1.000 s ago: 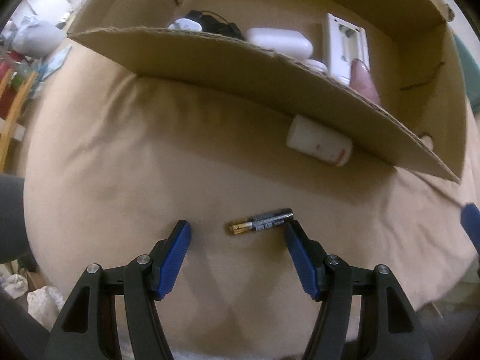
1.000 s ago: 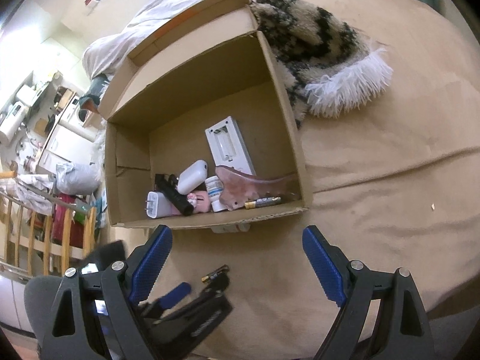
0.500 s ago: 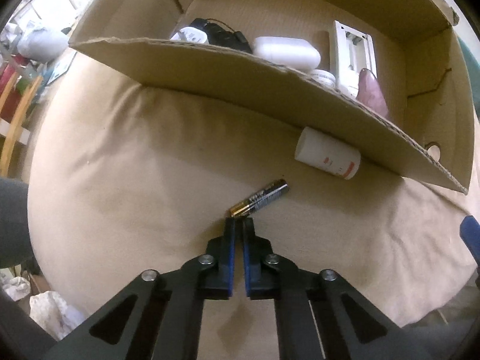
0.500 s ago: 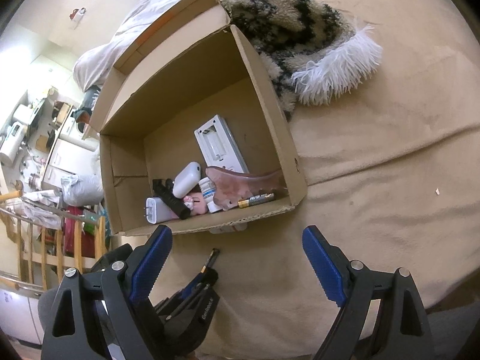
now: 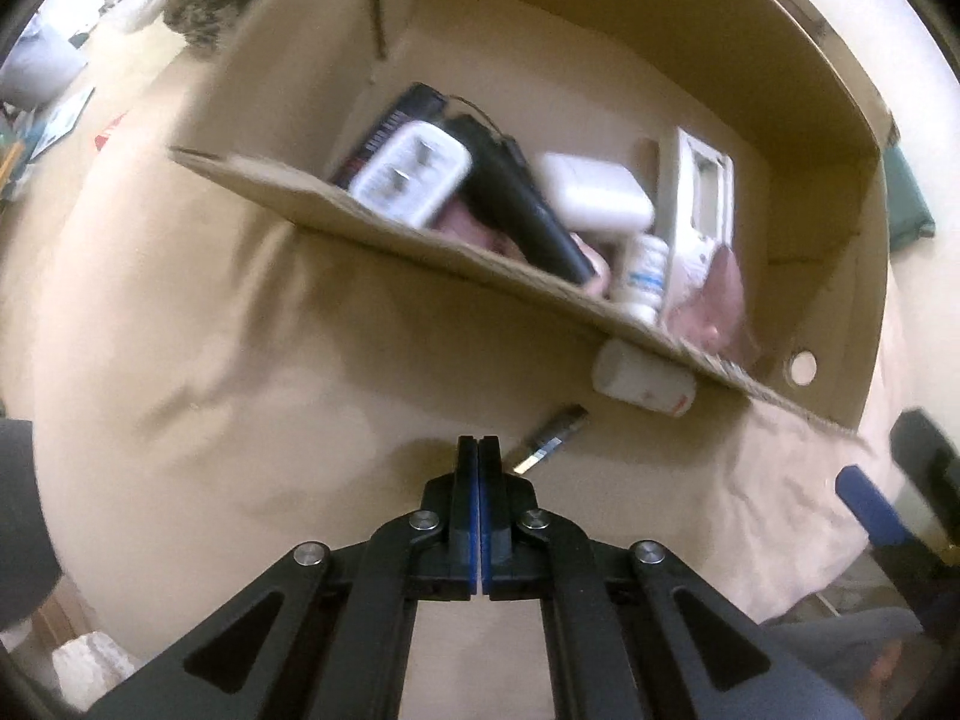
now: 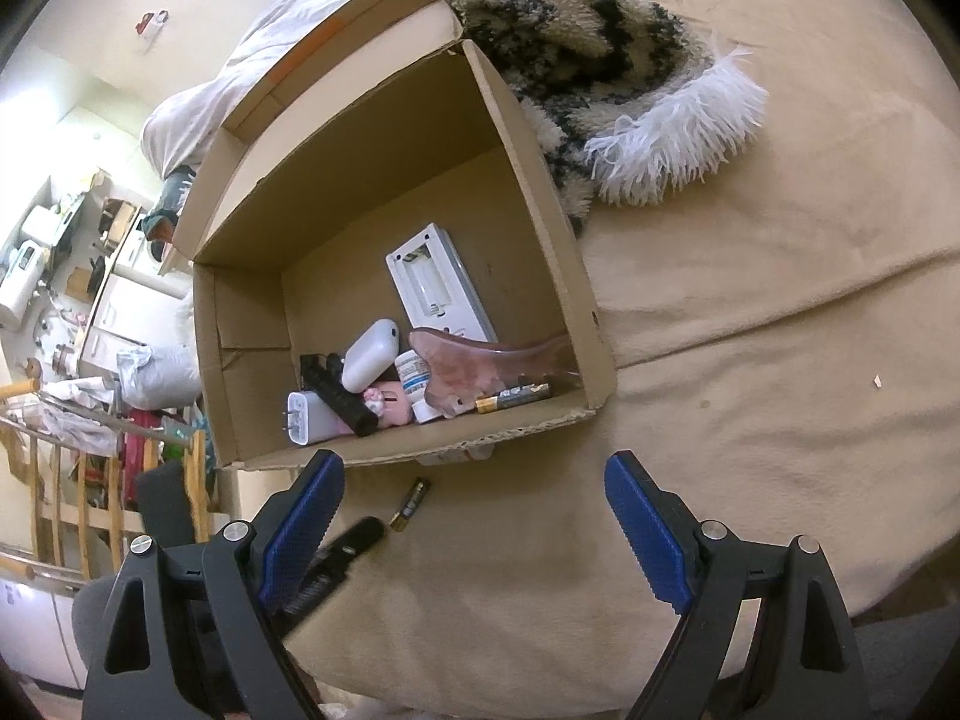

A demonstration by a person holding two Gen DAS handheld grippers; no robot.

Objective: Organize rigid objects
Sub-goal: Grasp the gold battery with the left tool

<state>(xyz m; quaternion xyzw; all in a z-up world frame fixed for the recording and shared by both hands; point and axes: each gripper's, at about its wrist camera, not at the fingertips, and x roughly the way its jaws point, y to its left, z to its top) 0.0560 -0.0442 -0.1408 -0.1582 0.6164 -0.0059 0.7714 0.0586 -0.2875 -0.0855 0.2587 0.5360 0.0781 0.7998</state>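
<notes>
A black and gold battery (image 5: 549, 439) lies on the tan bed cover just right of my left gripper (image 5: 479, 443), which is shut and empty; it also shows in the right wrist view (image 6: 411, 502). A white cylinder (image 5: 643, 380) lies half under the near wall of the cardboard box (image 5: 384, 234). The box (image 6: 543, 228) holds a white charger (image 6: 306, 418), a black stick, a white case (image 6: 371, 355), a small bottle, a white holder (image 6: 441, 285), a pink piece and another battery (image 6: 513, 397). My right gripper (image 6: 474, 531) is open and empty in front of the box.
A black and cream fluffy rug (image 6: 600, 78) lies behind the box on the right. A white duvet (image 6: 240, 78) lies at the back. Room furniture and a wooden rail (image 6: 54, 480) stand off the bed at left.
My left gripper shut beside the battery without holding it and has lifted back. The battery turned and lies closer to the box. The right gripper stayed open.
</notes>
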